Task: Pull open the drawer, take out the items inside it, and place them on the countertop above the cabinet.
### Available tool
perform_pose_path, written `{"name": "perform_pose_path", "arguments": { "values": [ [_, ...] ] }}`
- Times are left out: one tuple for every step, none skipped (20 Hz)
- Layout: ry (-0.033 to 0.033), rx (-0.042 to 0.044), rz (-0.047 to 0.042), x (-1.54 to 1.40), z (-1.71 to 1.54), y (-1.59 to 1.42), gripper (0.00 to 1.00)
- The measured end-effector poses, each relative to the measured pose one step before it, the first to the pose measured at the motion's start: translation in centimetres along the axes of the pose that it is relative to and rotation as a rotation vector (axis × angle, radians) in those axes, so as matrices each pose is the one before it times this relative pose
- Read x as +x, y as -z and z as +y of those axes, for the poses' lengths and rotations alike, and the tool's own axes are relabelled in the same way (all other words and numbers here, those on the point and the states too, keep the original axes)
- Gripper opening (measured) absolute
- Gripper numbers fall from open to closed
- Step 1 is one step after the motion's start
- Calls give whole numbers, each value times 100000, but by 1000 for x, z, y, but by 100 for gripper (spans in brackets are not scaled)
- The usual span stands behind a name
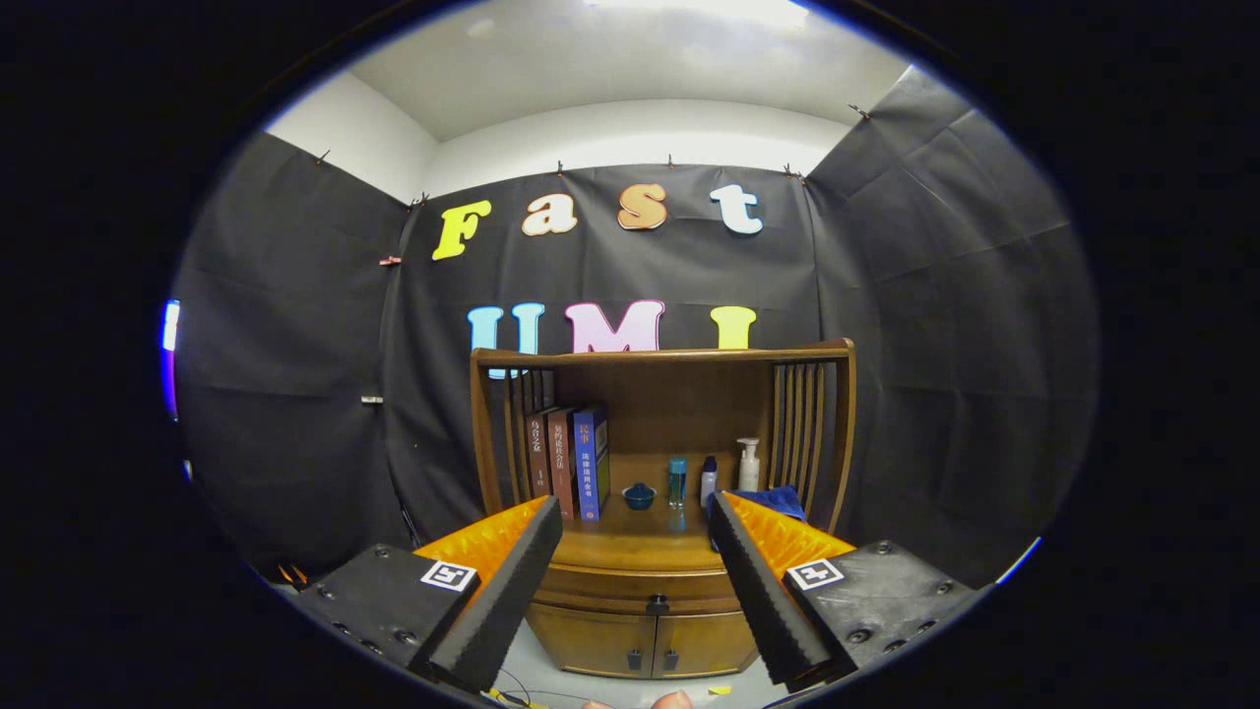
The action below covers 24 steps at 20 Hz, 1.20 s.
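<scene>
Tongs (635, 581) spread wide; beyond, one shut drawer (640, 591), three books (569, 463).

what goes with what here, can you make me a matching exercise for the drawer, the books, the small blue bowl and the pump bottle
Things:
1. drawer
2. books
3. small blue bowl
4. pump bottle

States and places:
A. standing upright at one end of the countertop
B. shut, with a dark knob at its middle
C. white, last in the row of three bottles
D. on the countertop between the books and the bottles

Pairs: 1-B, 2-A, 3-D, 4-C

The gripper is open, its fingers spread wide, with the cabinet beyond them.
</scene>
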<state>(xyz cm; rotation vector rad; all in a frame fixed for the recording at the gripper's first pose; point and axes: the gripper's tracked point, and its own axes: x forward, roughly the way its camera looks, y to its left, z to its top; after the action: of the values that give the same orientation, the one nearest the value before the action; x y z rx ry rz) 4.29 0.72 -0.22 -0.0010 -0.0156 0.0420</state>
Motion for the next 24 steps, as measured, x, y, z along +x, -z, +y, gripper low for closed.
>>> {"name": "perform_pose_path", "arguments": {
  "values": [
    [-357, 1051, -658, 1521, -133, 198, 99],
    [-446, 1052, -525, 1410, -113, 455, 99],
    [-1330, 1029, -1177, 1412, -59, 479, 99],
    [-93, 857, -427, 1448, -263, 610, 99],
    [308, -4, 174, 1535, -532, 1077, 99],
    [351, -1164, 214, 1337, -406, 1357, 99],
    [871, -2116, 729, 1358, -437, 1474, 99],
    [1075, -2755, 964, 1307, -409, 1668, 99],
    [2638, -2880, 1308, 1164, -500, 1858, 99],
    [1927, -2044, 1497, 1016, -320, 2191, 99],
    [-55, -594, 847, 814, 182, 2071, 99],
    [351, -175, 2468, 722, 300, 2476, 99],
    [344, 135, 2792, 705, 159, 2499, 99],
    [357, -287, 3381, 773, 85, 2613, 99],
    [974, -351, 3300, 774, -33, 2524, 99],
    [9, 147, 2414, 676, 87, 2584, 99],
    [-153, 310, 2211, 451, 76, 1925, 99],
    [-84, 746, 1880, 517, 45, 1759, 99],
    [-402, 710, 2018, 559, 142, 1381, 99],
    [96, 879, 1524, 617, 260, 749, 99],
    [-302, 885, 974, 648, 40, 717, 99],
    [-226, 987, 815, 560, -14, 505, 99],
    [645, 974, 1198, 415, -226, 602, 99],
    [-296, 1203, 1670, 349, 6, 797, 99]
  ]
}}
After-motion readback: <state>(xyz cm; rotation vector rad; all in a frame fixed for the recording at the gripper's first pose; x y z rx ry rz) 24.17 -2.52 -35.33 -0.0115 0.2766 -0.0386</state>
